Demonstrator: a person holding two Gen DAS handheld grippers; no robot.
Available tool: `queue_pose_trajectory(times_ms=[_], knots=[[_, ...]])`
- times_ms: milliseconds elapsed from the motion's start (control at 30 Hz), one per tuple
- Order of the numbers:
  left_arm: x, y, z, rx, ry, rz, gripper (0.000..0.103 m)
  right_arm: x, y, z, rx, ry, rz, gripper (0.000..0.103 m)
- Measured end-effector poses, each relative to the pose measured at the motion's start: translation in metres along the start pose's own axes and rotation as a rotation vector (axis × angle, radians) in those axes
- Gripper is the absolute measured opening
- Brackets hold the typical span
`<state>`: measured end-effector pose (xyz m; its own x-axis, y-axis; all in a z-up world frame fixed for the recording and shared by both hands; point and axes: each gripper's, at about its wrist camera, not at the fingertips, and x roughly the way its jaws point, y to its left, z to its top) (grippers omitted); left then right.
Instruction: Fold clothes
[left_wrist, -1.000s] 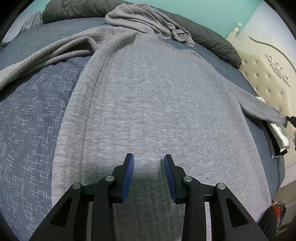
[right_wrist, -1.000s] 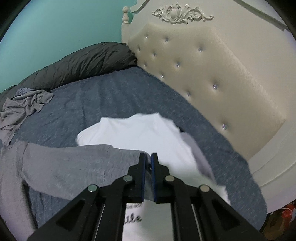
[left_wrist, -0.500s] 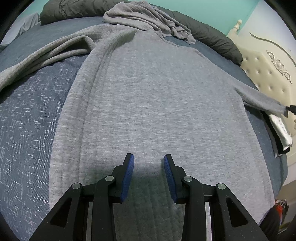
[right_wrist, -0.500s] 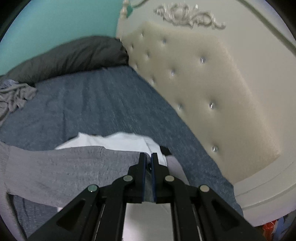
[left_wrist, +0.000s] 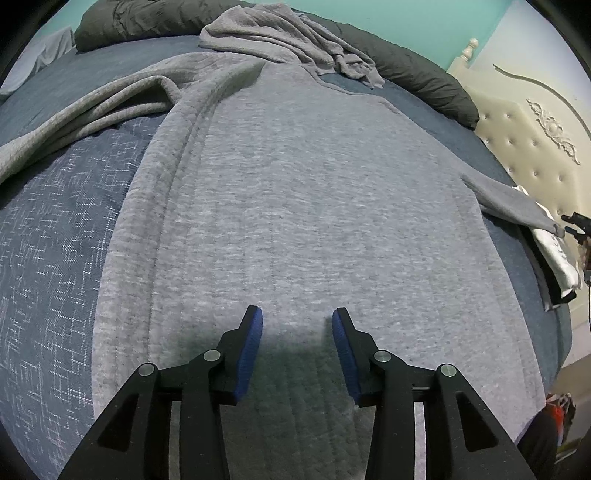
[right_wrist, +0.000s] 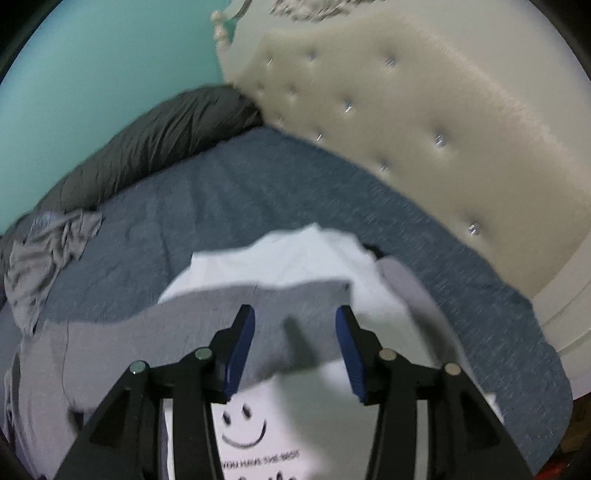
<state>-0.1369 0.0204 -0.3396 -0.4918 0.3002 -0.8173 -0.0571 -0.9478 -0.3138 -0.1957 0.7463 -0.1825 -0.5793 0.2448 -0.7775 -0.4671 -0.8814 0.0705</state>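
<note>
A large grey sweater (left_wrist: 303, 206) lies spread flat on the blue bed. My left gripper (left_wrist: 297, 321) hovers open above its lower body with nothing between the fingers. The sweater's right sleeve (left_wrist: 517, 208) stretches out to the right, and my right gripper shows small at its cuff (left_wrist: 574, 221). In the right wrist view, the sleeve end (right_wrist: 266, 314) lies over a folded white shirt (right_wrist: 291, 254) with a smiley print. My right gripper (right_wrist: 295, 321) stands open just above the sleeve. The other sleeve (left_wrist: 85, 114) lies bunched at the left.
A crumpled grey garment (left_wrist: 295, 40) sits at the far side by a dark grey duvet roll (left_wrist: 413, 77). A cream tufted headboard (right_wrist: 424, 147) rises on the right. The bed's edge drops off at lower right, with clutter on the floor (left_wrist: 561, 410).
My right gripper went from shut on the sleeve cuff to open, and the sleeve now lies over the white shirt. The left gripper shifted slightly forward and stayed open.
</note>
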Motion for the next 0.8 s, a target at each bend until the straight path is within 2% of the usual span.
queue_pose_trajectory(times_ms=[133,200,233,333,667,733,800], knots=[[-0.003,0.001,-0.004,-0.001,-0.002,-0.005,0.043,0.014,0.005,-0.012,-0.023,0.070,-0.035,0.046],[-0.004,0.002,-0.005,-0.003,-0.002,-0.004,0.043,0.015,0.002,-0.014,-0.010,0.061,-0.042,0.032],[-0.005,0.003,-0.005,-0.004,-0.002,-0.003,0.043,0.016,0.001,-0.014,-0.008,0.057,-0.048,0.017],[-0.005,0.005,-0.005,-0.008,-0.002,0.001,0.043,0.017,-0.001,-0.012,-0.015,0.040,-0.068,0.001],[-0.003,-0.001,-0.004,0.002,0.003,0.008,0.043,0.011,-0.015,-0.001,-0.001,-0.034,-0.147,0.000],[-0.004,0.000,-0.005,-0.002,0.002,0.006,0.044,0.002,-0.009,-0.002,-0.004,-0.068,-0.166,0.001],[-0.005,-0.002,-0.007,-0.001,0.000,0.005,0.044,-0.009,0.011,-0.008,-0.027,-0.093,-0.131,0.001]])
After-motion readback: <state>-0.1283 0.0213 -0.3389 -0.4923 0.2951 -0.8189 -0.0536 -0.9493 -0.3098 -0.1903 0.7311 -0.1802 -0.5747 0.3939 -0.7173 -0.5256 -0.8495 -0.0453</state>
